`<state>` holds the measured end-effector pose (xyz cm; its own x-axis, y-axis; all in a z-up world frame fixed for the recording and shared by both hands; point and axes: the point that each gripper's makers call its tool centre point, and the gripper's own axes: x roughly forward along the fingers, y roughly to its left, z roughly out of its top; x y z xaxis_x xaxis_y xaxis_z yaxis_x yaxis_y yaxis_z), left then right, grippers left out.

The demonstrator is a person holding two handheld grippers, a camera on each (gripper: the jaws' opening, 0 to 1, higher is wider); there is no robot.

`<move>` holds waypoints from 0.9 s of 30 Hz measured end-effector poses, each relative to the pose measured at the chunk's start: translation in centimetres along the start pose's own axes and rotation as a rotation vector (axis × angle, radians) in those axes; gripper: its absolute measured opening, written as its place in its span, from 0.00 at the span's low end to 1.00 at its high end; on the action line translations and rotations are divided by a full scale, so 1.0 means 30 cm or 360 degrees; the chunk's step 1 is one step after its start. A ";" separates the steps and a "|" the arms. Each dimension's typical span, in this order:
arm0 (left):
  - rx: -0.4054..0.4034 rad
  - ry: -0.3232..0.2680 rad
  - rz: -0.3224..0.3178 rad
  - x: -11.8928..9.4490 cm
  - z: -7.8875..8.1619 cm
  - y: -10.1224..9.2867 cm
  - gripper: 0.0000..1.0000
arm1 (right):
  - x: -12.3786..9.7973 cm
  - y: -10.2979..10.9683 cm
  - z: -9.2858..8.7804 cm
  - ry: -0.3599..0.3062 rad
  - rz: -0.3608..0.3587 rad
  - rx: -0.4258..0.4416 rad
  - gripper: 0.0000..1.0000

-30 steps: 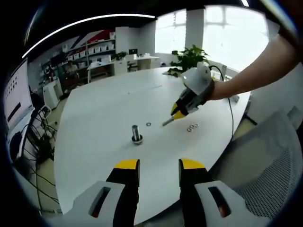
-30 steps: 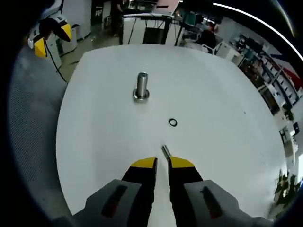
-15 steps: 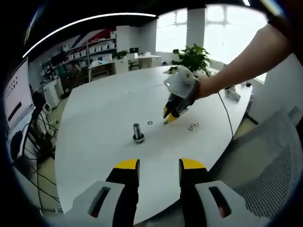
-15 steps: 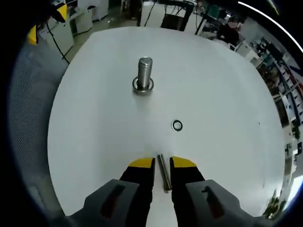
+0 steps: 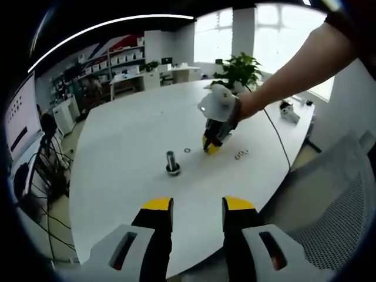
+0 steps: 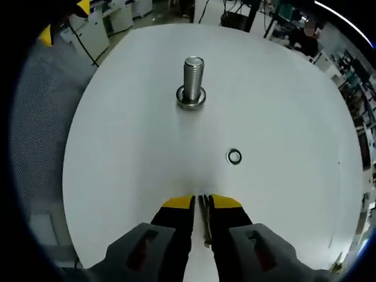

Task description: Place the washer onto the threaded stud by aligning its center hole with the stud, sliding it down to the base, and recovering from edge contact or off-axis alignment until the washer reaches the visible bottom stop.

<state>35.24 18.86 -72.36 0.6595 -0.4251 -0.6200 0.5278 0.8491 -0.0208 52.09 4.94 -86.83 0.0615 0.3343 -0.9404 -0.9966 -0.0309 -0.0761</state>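
- Right now your right gripper (image 6: 201, 202) has its jaws pinched on a thin metal tool (image 6: 205, 220) that lies lengthwise between them, low over the white table (image 6: 129, 147).
- Ahead of it, the loose washer (image 6: 234, 156) lies flat on the table, well apart from the threaded stud (image 6: 192, 79).
- That stud stands upright, with rings already at its base.
- Your left gripper (image 5: 194, 205) hangs back near the table edge, jaws apart and holding nothing.
- More spare washers (image 5: 240, 155) lie just beside your right gripper (image 5: 210, 147).
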 end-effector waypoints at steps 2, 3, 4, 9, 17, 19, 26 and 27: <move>0.0000 0.0003 0.0001 0.000 -0.001 0.000 0.31 | -0.002 0.002 0.001 0.0002 0.0006 0.0003 0.11; 0.0001 0.0005 0.0002 0.000 -0.002 0.001 0.31 | -0.002 0.002 0.001 0.0000 0.0010 0.0003 0.11; 0.0002 0.0005 0.0003 0.000 -0.002 0.001 0.31 | -0.002 0.002 0.001 -0.0004 0.0014 0.0011 0.10; 0.0005 0.0009 0.0005 0.000 -0.003 0.002 0.31 | -0.001 0.006 -0.001 -0.0004 0.0006 0.0004 0.09; 0.0012 0.0014 0.0001 0.001 -0.004 -0.001 0.31 | -0.019 0.018 -0.022 0.0002 -0.0027 -0.0010 0.09; 0.0013 0.0014 0.0001 0.001 -0.005 -0.001 0.31 | -0.033 0.007 -0.021 -0.0046 -0.0055 0.0054 0.09; 0.0009 0.0014 -0.0004 0.002 -0.005 -0.002 0.31 | -0.094 -0.025 -0.034 -0.0137 -0.0131 0.0159 0.09; 0.0010 0.0018 -0.0004 0.002 -0.007 -0.002 0.31 | -0.102 -0.028 -0.035 -0.0150 -0.0144 0.0169 0.09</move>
<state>35.14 18.84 -72.55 0.6524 -0.4234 -0.6286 0.5325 0.8463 -0.0175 52.80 2.95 -84.23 0.1506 0.4180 -0.8959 -0.9877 0.1013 -0.1188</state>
